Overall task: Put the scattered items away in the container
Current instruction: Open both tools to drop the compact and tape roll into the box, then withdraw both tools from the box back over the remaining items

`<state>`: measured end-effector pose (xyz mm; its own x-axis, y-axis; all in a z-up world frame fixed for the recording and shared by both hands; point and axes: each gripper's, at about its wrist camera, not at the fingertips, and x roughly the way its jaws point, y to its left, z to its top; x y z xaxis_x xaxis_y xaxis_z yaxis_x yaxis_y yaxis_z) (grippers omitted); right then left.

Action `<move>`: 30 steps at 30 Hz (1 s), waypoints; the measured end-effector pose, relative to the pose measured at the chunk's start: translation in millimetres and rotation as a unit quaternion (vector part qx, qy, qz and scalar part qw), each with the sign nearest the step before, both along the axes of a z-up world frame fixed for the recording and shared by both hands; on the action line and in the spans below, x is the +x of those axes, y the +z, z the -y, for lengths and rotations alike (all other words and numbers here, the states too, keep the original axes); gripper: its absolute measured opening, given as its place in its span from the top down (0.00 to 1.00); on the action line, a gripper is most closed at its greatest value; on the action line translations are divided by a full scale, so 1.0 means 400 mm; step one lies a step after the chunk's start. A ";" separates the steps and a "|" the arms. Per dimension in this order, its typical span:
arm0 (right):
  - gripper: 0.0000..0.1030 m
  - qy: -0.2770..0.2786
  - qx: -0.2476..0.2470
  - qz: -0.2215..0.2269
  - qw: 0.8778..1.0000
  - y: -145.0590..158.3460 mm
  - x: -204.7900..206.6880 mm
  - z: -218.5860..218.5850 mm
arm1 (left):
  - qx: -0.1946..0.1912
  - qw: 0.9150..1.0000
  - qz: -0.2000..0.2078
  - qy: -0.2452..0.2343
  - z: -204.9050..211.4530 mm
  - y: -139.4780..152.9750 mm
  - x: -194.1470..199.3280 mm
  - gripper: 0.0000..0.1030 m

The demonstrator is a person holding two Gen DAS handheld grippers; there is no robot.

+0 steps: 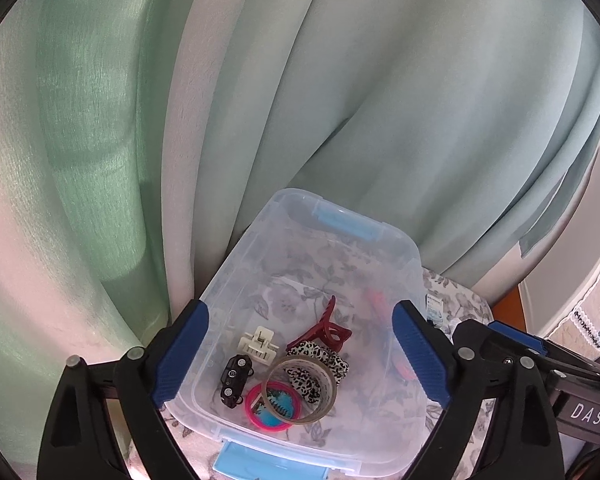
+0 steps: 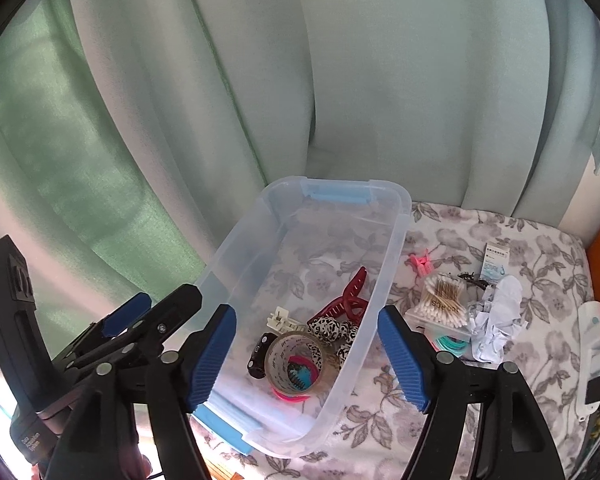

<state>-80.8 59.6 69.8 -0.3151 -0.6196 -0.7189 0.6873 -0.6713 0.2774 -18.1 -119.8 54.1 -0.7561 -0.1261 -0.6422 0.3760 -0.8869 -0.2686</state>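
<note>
On a flower-printed grey and white cloth (image 2: 512, 236) stands the clear plastic container with blue latches (image 2: 396, 248), the landmark for all else. Inside it, toward the near end, lie a dark red hair claw (image 1: 327, 330), a cream hair clip (image 1: 258, 345), a small black toy car (image 1: 236, 378), a leopard-print scrunchie (image 1: 320, 362), a roll of clear tape (image 1: 300, 390) and a pink round compact (image 1: 274, 406). Right of the container sit a box of cotton swabs (image 2: 440, 302), crumpled white paper (image 2: 496, 328) and a pink clip (image 2: 420, 263). Above the container, the left gripper (image 1: 300, 356) and right gripper (image 2: 306, 356) both gape wide, holding nothing

Both wrist views steeply above container (image 1: 414, 258)
</note>
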 end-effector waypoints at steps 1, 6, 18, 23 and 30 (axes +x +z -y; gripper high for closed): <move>0.23 -0.001 -0.001 0.000 1.000 0.001 0.000 -0.004 | -0.002 1.000 -0.001 -0.001 -0.003 0.002 0.001 0.09; 0.22 -0.006 -0.007 0.000 1.000 0.004 -0.001 -0.023 | -0.016 1.000 -0.005 -0.002 -0.023 0.012 0.000 0.07; 0.17 -0.025 -0.029 0.001 0.999 0.016 -0.006 -0.091 | -0.050 0.999 -0.017 -0.009 -0.078 0.051 0.011 0.02; 0.16 -0.034 -0.037 0.000 0.999 0.024 -0.007 -0.125 | -0.059 0.998 -0.018 -0.016 -0.106 0.067 0.009 0.02; 0.16 -0.046 -0.051 0.000 0.998 0.033 -0.013 -0.175 | -0.070 0.997 -0.020 -0.027 -0.148 0.081 -0.001 0.02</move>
<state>-85.9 129.7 83.2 -0.3730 -0.6583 -0.6538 0.6246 -0.6992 0.3477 -18.4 -60.4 86.5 -0.7892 -0.1695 -0.5903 0.3172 -0.9356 -0.1553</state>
